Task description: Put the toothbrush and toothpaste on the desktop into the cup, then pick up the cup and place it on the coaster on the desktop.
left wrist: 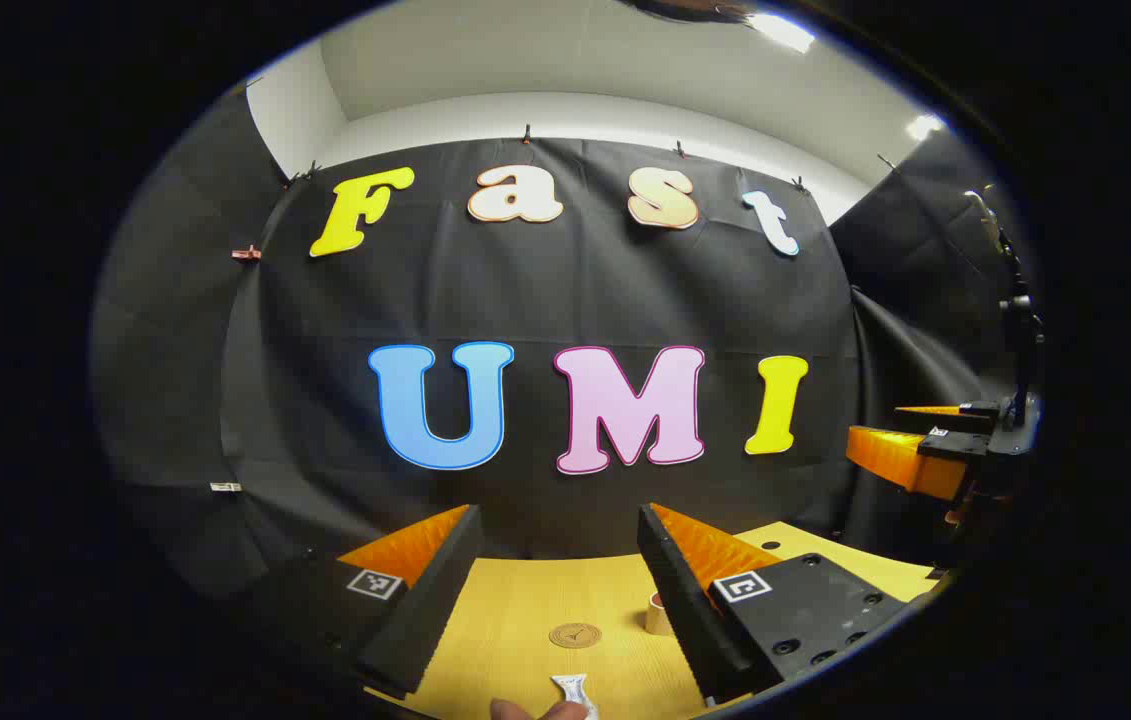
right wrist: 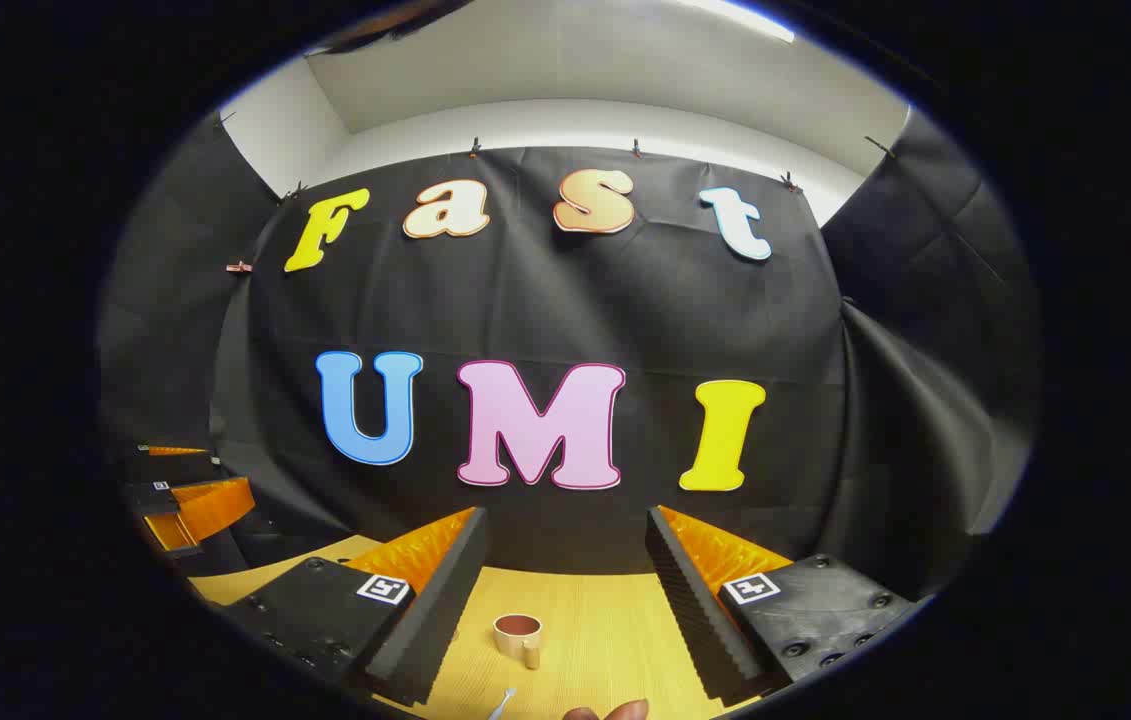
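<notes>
A: Start at the grippers. How do they stand?

B: The left gripper [left wrist: 560,575] has its two fingers spread wide, nothing between them, held above the wooden desktop [left wrist: 515,620]. The right gripper [right wrist: 565,580] is the same: fingers wide apart, gripping nothing. In the left gripper view the right gripper also shows far off at the right edge.

A: Count the task's things.

B: One cup [right wrist: 518,634], tan with a small handle, upright on the desktop ahead of the right gripper's fingers. In the left gripper view it is half hidden behind the right-hand finger. One round coaster [left wrist: 575,634], flat on the desktop between the left gripper's fingers, just left of the cup. One white toothpaste tube [left wrist: 573,692] at the bottom edge, nearer than the coaster. One thin pale toothbrush [right wrist: 502,704], only its end visible, nearer than the cup.

A: Anything else?

B: Fingertips [left wrist: 545,711] of a person at the bottom edge, touching or overlapping the toothpaste; I cannot tell which.
</notes>
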### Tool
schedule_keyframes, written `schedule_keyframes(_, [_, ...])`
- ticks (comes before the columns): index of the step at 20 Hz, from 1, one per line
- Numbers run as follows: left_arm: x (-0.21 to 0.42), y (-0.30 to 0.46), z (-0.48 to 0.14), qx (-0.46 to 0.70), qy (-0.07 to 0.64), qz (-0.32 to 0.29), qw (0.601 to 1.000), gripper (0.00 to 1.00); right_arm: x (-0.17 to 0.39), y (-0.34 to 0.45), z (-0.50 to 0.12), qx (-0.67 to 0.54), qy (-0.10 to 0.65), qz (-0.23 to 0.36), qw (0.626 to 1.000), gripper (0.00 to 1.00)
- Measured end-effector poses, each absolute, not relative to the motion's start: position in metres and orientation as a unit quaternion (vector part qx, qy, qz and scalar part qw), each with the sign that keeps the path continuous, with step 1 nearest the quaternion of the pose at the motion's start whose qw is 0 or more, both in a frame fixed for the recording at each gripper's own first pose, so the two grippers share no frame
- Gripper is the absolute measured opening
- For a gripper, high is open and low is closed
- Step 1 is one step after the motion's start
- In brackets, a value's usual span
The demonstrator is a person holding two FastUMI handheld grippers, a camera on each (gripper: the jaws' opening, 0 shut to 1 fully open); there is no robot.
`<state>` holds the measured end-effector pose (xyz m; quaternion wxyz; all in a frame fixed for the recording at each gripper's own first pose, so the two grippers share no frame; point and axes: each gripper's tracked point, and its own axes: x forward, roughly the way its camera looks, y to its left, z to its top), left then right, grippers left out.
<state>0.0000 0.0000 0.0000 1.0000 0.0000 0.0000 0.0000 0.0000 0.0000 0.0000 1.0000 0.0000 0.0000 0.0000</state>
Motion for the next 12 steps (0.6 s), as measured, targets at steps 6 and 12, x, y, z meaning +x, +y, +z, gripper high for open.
schedule_keyframes(6, [0.0019,-0.0039,-0.0054,0.001,0.007,-0.004,1.000,0.97,-0.0001,-0.0011,-0.0037,-0.001,0.002,0.001,1.000,0.94])
schedule_keyframes(12, [0.0052,-0.0078,-0.0100,0.001,0.013,-0.007,1.000,0.97,-0.0008,-0.0040,-0.0078,0.001,0.007,0.001,1.000,0.96])
